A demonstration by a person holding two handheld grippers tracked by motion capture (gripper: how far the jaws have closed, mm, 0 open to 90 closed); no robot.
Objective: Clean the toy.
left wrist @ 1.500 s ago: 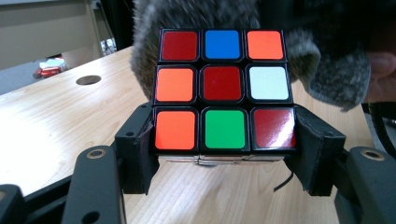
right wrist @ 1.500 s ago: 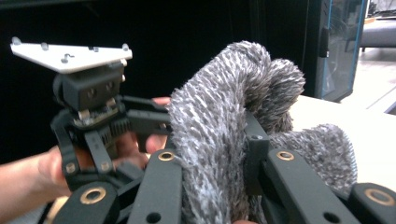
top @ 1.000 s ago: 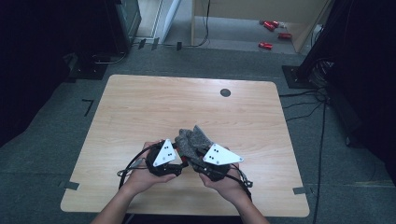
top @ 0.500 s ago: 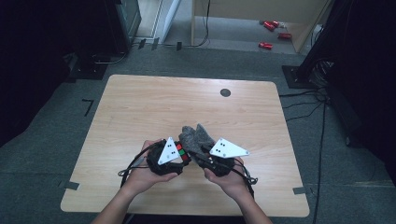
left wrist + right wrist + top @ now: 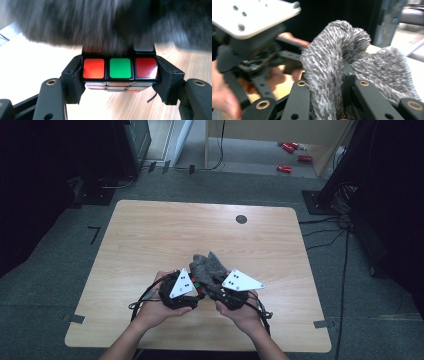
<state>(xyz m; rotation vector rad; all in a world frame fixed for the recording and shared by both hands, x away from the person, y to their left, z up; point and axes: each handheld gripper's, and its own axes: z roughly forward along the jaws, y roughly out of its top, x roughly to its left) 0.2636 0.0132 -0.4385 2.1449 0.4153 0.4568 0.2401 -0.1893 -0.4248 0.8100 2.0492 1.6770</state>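
A puzzle cube (image 5: 120,71) with red and green tiles on a black frame sits clamped between the two jaws of my left gripper (image 5: 120,75). A fuzzy grey cloth (image 5: 332,67) is bunched between the jaws of my right gripper (image 5: 329,100), which is shut on it. The cloth (image 5: 100,22) hangs blurred over the top of the cube. In the high view both grippers meet near the table's front middle: the left gripper (image 5: 192,287), the right gripper (image 5: 212,287), and the grey cloth (image 5: 207,266) just beyond them.
The wooden table (image 5: 165,235) has a small black disc (image 5: 241,219) near its far edge. Cables trail from both grippers toward the front edge. Red objects (image 5: 290,147) lie on the floor beyond the table. Dark equipment stands on both sides.
Both hands stay close together at the front middle. The cloth has shifted slightly over the cube, and the right gripper's plate has moved a little to the right.
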